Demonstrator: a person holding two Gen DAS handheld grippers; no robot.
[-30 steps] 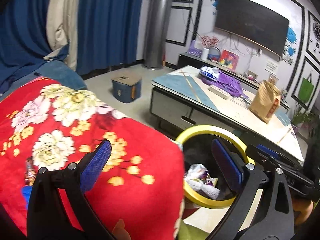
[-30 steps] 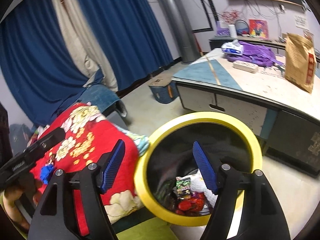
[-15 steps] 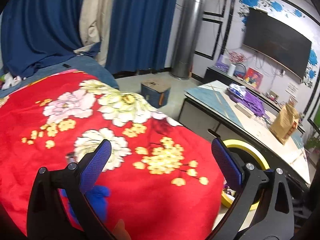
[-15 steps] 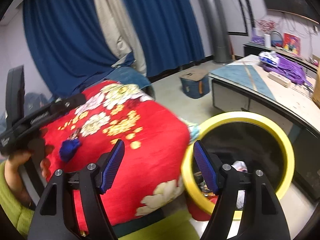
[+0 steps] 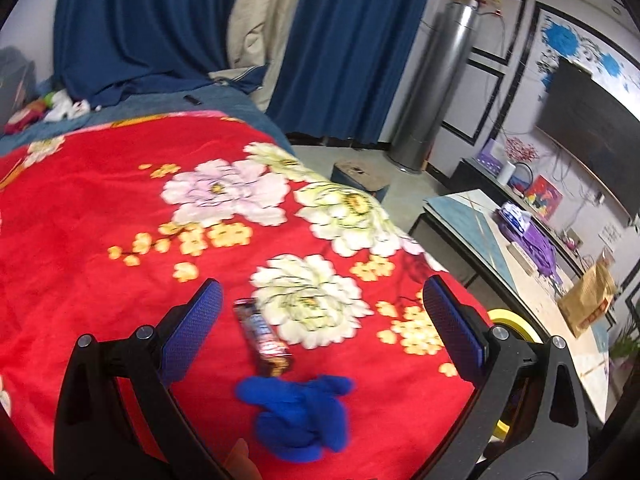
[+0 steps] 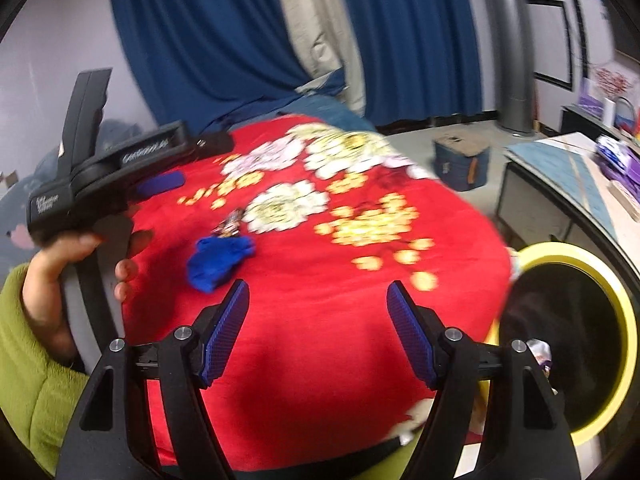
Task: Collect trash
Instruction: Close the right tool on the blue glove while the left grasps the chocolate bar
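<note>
Both grippers, the left gripper [image 5: 320,324] and the right gripper [image 6: 318,336], are hanging over the red blanket [image 5: 120,240] with fingers apart, holding nothing. A candy wrapper [image 5: 262,336] is lying near a blue cloth [image 5: 296,416], and the yellow bin [image 6: 592,344] is standing at the right.

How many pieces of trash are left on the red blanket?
2: a snack wrapper between the left gripper fingers, and a crumpled blue piece just nearer. Folds may hide more.

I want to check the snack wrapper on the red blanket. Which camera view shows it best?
The left wrist view: the snack wrapper lies large and whole on the red blanket, just beyond the blue cloth, between the open fingers of the left hand-held gripper. The right wrist view shows it small and blurred.
</note>
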